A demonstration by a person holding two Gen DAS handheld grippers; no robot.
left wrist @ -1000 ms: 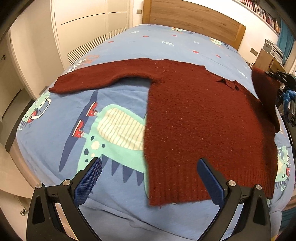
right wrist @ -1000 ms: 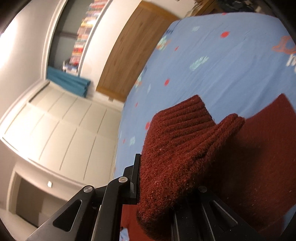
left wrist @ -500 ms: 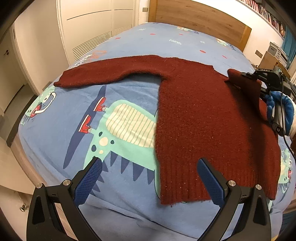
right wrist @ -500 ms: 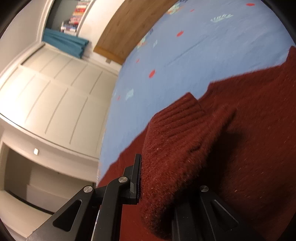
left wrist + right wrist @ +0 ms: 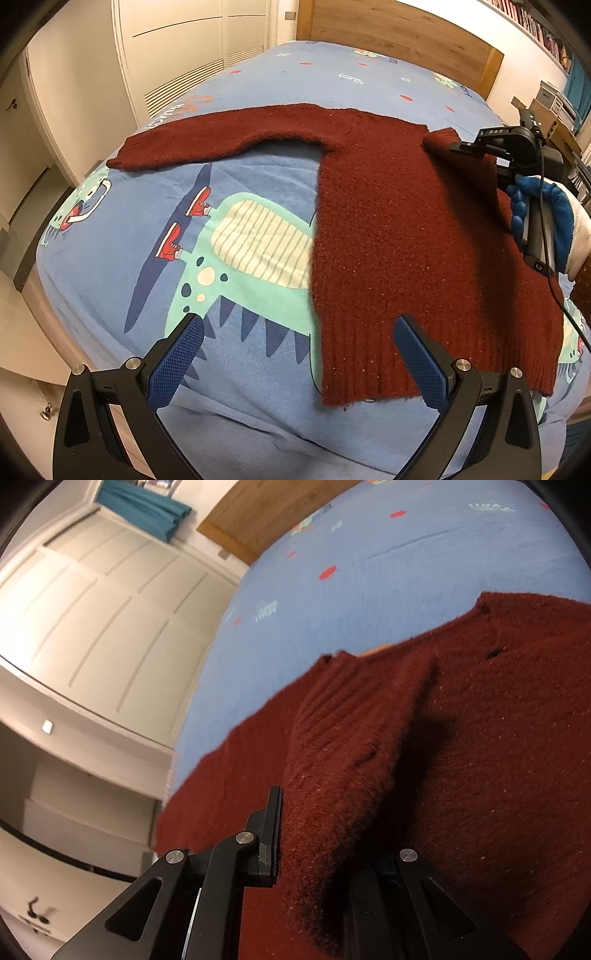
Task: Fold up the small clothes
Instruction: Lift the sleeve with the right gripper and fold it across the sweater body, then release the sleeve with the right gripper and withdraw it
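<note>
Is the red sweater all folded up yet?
Not yet. The sweater lies mostly spread on the bed; one sleeve stretches flat, the other sleeve is pinched in the right gripper.

Left hand-held gripper (image 5: 297,356): black angular frame, silver screws, blue cross-hatched pads (image 5: 177,360); right hand-held gripper (image 5: 456,147): black, thin black cable, white lettering on top, gripped by a hand (image 5: 543,221) in a blue glove with white cuff.

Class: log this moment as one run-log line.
right claw: shut on sleeve cuff | left claw: open, empty | dark red knitted sweater: flat on bed
</note>
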